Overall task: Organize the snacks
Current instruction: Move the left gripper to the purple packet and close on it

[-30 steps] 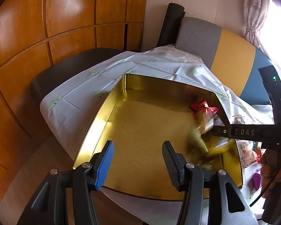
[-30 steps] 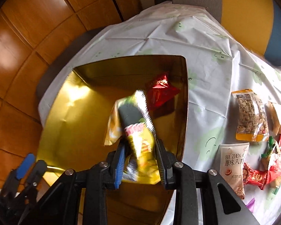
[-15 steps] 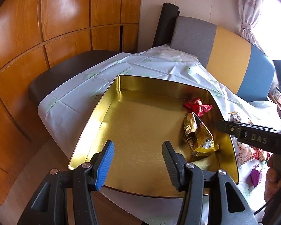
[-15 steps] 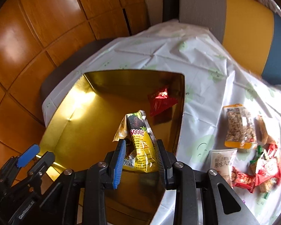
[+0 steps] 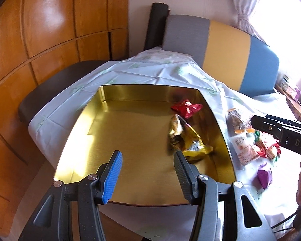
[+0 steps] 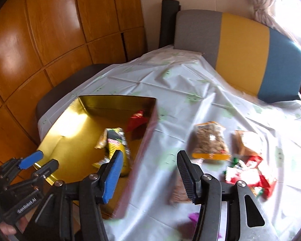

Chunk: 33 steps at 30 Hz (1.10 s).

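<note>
Two packets, a yellow snack bag and a red wrapper at its twelve o'clock, lie in the gold tin, so the right gripper, jaws just opened and empty, faces the loose snacks while the left gripper waits wide, holding nothing.

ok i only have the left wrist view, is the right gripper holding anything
Observer: No. The right gripper is empty; its jaws have just opened, and the yellow crinkled snack packet lies in the gold metal tin.
Operator: what's it pointing at
Observer: The white patterned tablecloth, just right of the tin's wall.
Operator: any snack i can't see
Observer: A tan packet lies right of the orange-edged nut packet.
</note>
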{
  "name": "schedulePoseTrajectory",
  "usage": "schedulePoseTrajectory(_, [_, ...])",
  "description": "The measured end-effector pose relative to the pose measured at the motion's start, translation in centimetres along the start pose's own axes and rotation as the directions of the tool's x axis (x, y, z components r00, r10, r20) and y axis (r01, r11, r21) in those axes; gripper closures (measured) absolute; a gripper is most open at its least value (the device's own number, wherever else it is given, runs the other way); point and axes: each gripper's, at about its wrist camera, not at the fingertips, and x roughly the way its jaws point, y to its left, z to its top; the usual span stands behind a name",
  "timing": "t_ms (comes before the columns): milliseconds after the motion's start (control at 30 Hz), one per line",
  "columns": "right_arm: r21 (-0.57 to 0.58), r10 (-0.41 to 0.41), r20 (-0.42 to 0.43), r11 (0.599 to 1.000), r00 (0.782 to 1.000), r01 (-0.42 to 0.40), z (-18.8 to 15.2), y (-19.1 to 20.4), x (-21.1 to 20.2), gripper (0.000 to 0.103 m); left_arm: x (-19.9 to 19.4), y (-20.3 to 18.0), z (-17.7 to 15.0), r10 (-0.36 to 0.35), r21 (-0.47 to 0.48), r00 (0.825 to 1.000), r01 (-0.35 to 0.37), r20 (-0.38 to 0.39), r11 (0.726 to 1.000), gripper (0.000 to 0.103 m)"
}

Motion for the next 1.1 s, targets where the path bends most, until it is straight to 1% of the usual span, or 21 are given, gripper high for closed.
schedulePoseTrajectory(67, [0.001, -0.025, 0.003, 1.0, 1.0, 0.025, -0.4, -1.3, -0.6, 0.046, -0.1, -0.7, 0.0, -0.015, 0.016, 1.0, 0.015, 0.001, 1.0, 0.049])
schedulePoseTrajectory(100, [0.01, -0.03, 0.002, 1.0, 1.0, 0.03, -0.6, -2.1, -0.9, 0.041, -0.2, -1.0, 0.0, -0.022, 0.025, 1.0, 0.022, 0.003, 0.999, 0.049])
schedulePoseTrajectory(133, [0.021, -0.036, 0.002, 0.999, 0.999, 0.036, -0.8, -3.0, -1.2, 0.034, -0.4, -1.5, 0.0, -0.032, 0.038, 0.999, 0.031, 0.006, 0.999, 0.049])
schedulePoseTrajectory(167, [0.029, -0.051, 0.003, 0.998, 0.999, 0.05, -1.1, -3.9, -1.5, 0.032, -0.6, -1.8, -0.1, -0.041, 0.046, 0.999, 0.041, 0.009, 0.998, 0.049])
schedulePoseTrajectory(267, [0.051, -0.107, -0.002, 0.993, 0.994, 0.107, -2.0, -7.0, -2.6, 0.032, -0.9, -2.9, -0.2, -0.072, 0.069, 0.997, 0.071, 0.011, 0.995, 0.049])
schedulePoseTrajectory(333, [0.079, -0.145, -0.015, 0.986, 0.989, 0.146, -2.6, -9.4, -3.2, 0.032, -1.0, -3.7, -0.1, -0.082, 0.083, 0.997, 0.081, 0.007, 0.993, 0.049])
schedulePoseTrajectory(467, [0.123, -0.203, -0.049, 0.97, 0.978, 0.208, -4.0, -13.9, -4.0, 0.031, -1.2, -5.5, -0.1, -0.123, 0.123, 0.992, 0.123, -0.007, 0.985, 0.049])
schedulePoseTrajectory(533, [0.13, -0.221, -0.067, 0.965, 0.973, 0.228, -4.7, -15.8, -4.1, 0.029, -1.4, -6.6, -0.2, -0.156, 0.154, 0.988, 0.157, -0.015, 0.976, 0.049])
schedulePoseTrajectory(600, [0.125, -0.248, -0.086, 0.958, 0.965, 0.257, -5.5, -17.4, -4.1, 0.027, -1.7, -8.0, -0.4, -0.202, 0.194, 0.979, 0.204, -0.032, 0.959, 0.049])
schedulePoseTrajectory(633, [0.127, -0.259, -0.093, 0.955, 0.961, 0.269, -6.0, -18.3, -4.1, 0.027, -1.7, -8.8, -0.5, -0.227, 0.219, 0.973, 0.232, -0.047, 0.948, 0.049])
schedulePoseTrajectory(700, [0.15, -0.273, -0.102, 0.946, 0.957, 0.286, -6.9, -20.0, -4.0, 0.027, -1.7, -10.4, -0.9, -0.286, 0.252, 0.954, 0.3, -0.092, 0.92, 0.049])
schedulePoseTrajectory(733, [0.175, -0.277, -0.105, 0.94, 0.955, 0.292, -7.5, -20.8, -4.0, 0.027, -1.5, -11.4, -1.2, -0.316, 0.265, 0.941, 0.338, -0.122, 0.903, 0.049])
schedulePoseTrajectory(800, [0.248, -0.287, -0.155, 0.915, 0.945, 0.319, -8.1, -22.7, -3.7, 0.027, -1.0, -13.2, -1.6, -0.358, 0.278, 0.917, 0.395, -0.174, 0.876, 0.049])
schedulePoseTrajectory(833, [0.281, -0.27, -0.149, 0.911, 0.951, 0.303, -8.0, -23.4, -3.9, 0.027, -0.8, -14.0, -1.8, -0.375, 0.278, 0.906, 0.419, -0.198, 0.865, 0.049])
schedulePoseTrajectory(867, [0.3, -0.261, -0.138, 0.908, 0.955, 0.292, -7.9, -23.8, -4.1, 0.027, -0.5, -15.0, -2.0, -0.394, 0.273, 0.89, 0.447, -0.228, 0.852, 0.049])
schedulePoseTrajectory(900, [0.31, -0.264, -0.131, 0.905, 0.955, 0.293, -7.8, -24.1, -4.3, 0.027, -0.2, -15.7, -2.4, -0.407, 0.266, 0.879, 0.466, -0.25, 0.844, 0.049])
schedulePoseTrajectory(967, [0.329, -0.257, -0.131, 0.9, 0.958, 0.286, -7.8, -24.1, -4.4, 0.026, 0.8, -17.3, -2.9, -0.419, 0.247, 0.856, 0.495, -0.302, 0.833, 0.049])
schedulePoseTrajectory(1000, [0.339, -0.244, -0.13, 0.9, 0.961, 0.274, -7.9, -24.2, -4.5, 0.025, 1.3, -18.0, -3.1, -0.419, 0.237, 0.848, 0.502, -0.326, 0.832, 0.049])
schedulePoseTrajectory(1100, [0.342, -0.233, -0.12, 0.903, 0.965, 0.26, -7.5, -23.6, -4.5, 0.024, 2.8, -19.5, -3.5, -0.415, 0.201, 0.832, 0.507, -0.368, 0.838, 0.049])
